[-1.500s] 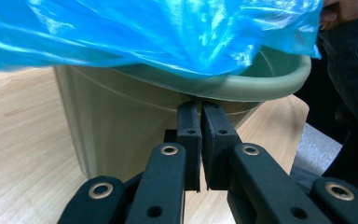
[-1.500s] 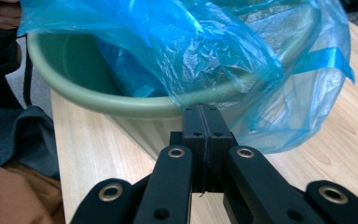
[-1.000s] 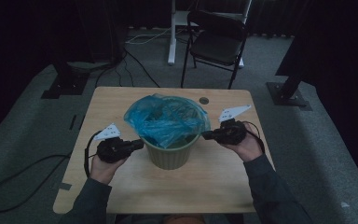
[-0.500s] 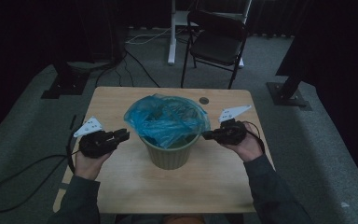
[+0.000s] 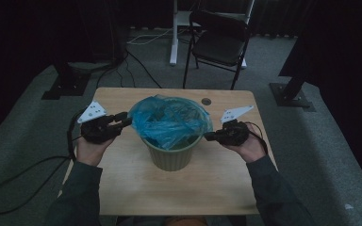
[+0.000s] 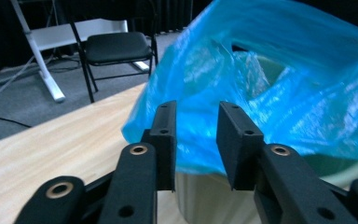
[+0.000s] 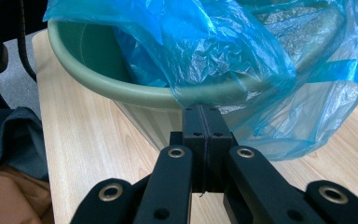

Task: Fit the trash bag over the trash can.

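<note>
A pale green bin (image 5: 172,157) lined with a blue plastic bag (image 5: 169,120) stands mid-table. My left gripper (image 5: 125,120) hovers at the bag's left rim. Its jaws have just been opening and stand apart (image 6: 196,121), with the blue bag (image 6: 270,93) just beyond the tips and no film pressed between them. On the bin's right, my right gripper (image 5: 208,137) is at the rim. Its jaws are shut together (image 7: 200,109) on the edge of the bag (image 7: 214,46) where it hangs over the green rim (image 7: 121,88).
The wooden table (image 5: 169,193) has a small round hole (image 5: 206,101) behind the bin. A black folding chair (image 5: 221,42) and a white desk leg (image 5: 173,33) stand on the grey floor beyond. A cable (image 5: 23,174) loops on the floor at left.
My left gripper has risen from beside the bin's wall to the bag's rim, swinging out left on the way, and its jaws have opened. The right gripper has stayed put.
</note>
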Motion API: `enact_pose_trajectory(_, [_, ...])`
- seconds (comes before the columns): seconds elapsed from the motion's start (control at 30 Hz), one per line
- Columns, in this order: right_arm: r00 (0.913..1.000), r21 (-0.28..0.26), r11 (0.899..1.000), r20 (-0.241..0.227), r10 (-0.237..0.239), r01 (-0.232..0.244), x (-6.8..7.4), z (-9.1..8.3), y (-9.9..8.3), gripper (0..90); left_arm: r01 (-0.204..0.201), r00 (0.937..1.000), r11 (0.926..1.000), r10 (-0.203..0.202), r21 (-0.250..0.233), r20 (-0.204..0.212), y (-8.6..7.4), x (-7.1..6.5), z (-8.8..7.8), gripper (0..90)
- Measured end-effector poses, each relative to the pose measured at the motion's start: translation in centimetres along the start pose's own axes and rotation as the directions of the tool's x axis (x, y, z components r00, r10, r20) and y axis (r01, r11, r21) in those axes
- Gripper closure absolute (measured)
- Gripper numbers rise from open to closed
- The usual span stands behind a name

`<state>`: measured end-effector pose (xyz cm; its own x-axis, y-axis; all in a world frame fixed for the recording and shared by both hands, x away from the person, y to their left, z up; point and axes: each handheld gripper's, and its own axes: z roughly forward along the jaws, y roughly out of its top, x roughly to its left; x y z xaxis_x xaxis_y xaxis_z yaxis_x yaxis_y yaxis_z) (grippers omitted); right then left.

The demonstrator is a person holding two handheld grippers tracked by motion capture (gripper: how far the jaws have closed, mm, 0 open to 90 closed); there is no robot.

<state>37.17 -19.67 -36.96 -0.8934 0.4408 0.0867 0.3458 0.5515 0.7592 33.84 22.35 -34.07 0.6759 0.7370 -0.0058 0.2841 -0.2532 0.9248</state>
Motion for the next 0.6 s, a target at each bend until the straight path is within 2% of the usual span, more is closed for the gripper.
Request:
enact_pose_trajectory(0.03, [1.0, 0.0, 1.0, 0.0, 0.0, 0.0, 0.0, 0.0, 0.0, 90.0, -0.005, 0.9999, 1.0, 0.005, -0.002, 0.012, 0.2, 0.1, 0.1, 64.7])
enact_pose_trajectory(0.1, [1.0, 0.0, 1.0, 0.0, 0.0, 0.0, 0.0, 0.0, 0.0, 90.0, -0.015, 0.9999, 0.9999, 0.015, -0.001, 0.005, 0.5, 0.2, 0.3, 61.5])
enact_pose_trajectory(0.13, [1.0, 0.0, 1.0, 0.0, 0.0, 0.0, 0.0, 0.0, 0.0, 90.0, -0.023, 0.9996, 0.9997, 0.023, -0.002, 0.017, 0.8, 0.4, 0.4, 60.0])
enact_pose_trajectory(0.37, [1.0, 0.002, 1.0, -0.002, 0.001, -0.001, 0.0, 0.0, 0.0, 90.0, -0.053, 0.9981, 0.9982, 0.053, -0.028, 0.03, 1.8, 1.1, 0.6, 50.1])
enact_pose_trajectory(0.5, [1.0, 0.001, 1.0, -0.003, 0.0, 0.0, 0.0, 0.1, 0.0, 90.0, -0.086, 0.9962, 0.9962, 0.086, -0.013, 0.01, 2.7, 1.1, 1.4, 46.8])
enact_pose_trajectory(0.6, [1.0, 0.001, 1.0, -0.002, 0.0, 0.0, 0.0, 0.1, 0.0, 90.0, -0.088, 0.996, 0.9961, 0.088, -0.003, -0.011, 3.2, 1.2, 1.9, 49.6])
